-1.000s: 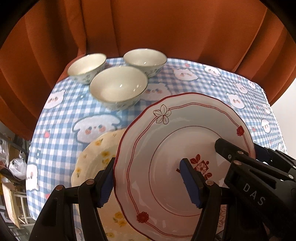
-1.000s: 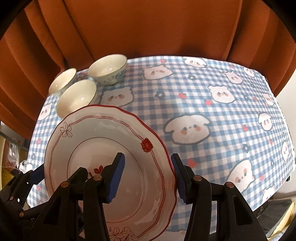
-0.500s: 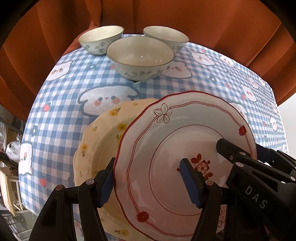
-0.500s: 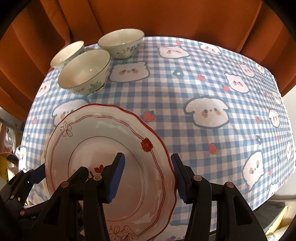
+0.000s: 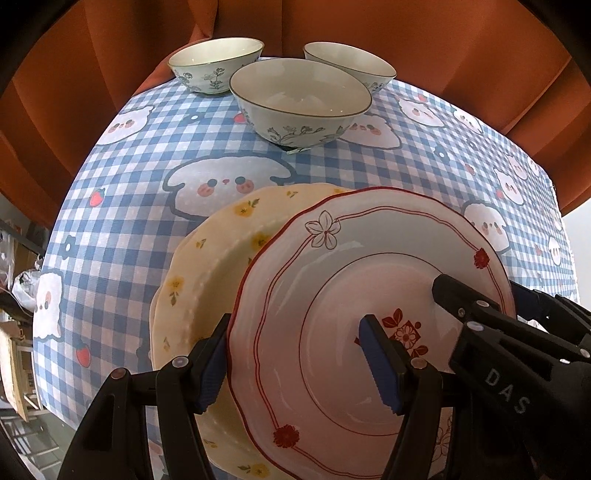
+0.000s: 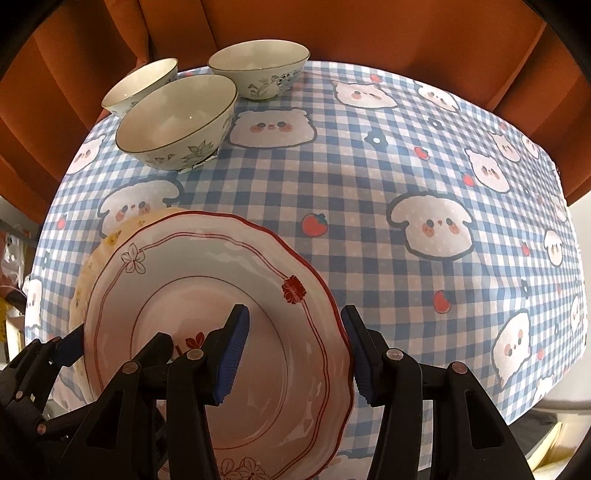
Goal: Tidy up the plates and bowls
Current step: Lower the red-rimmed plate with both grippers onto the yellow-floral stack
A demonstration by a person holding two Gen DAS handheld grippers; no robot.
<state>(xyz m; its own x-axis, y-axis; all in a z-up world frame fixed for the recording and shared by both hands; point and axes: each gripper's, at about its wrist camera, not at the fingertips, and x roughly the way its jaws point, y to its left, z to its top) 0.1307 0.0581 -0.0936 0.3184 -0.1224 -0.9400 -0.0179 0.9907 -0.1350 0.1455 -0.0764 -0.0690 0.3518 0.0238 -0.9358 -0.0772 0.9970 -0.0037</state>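
Beyond the plates [image 5: 369, 295], three bowls [image 5: 301, 99]

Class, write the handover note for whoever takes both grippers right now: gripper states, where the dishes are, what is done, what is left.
Left gripper and right gripper: each clamped on opposite rims of the red-trimmed plate.
Plate hangs above the yellow floral plate on the tablecloth.
Three bowls stand unstacked at the far edge.
Left: set plate down on the yellow one, then organize bowls.

White red-trimmed floral plate [image 5: 332, 295], yellow flowered plate [image 5: 221, 258], blue gingham bear-print tablecloth [image 6: 369, 203], rust-orange curtain [image 6: 369, 29]
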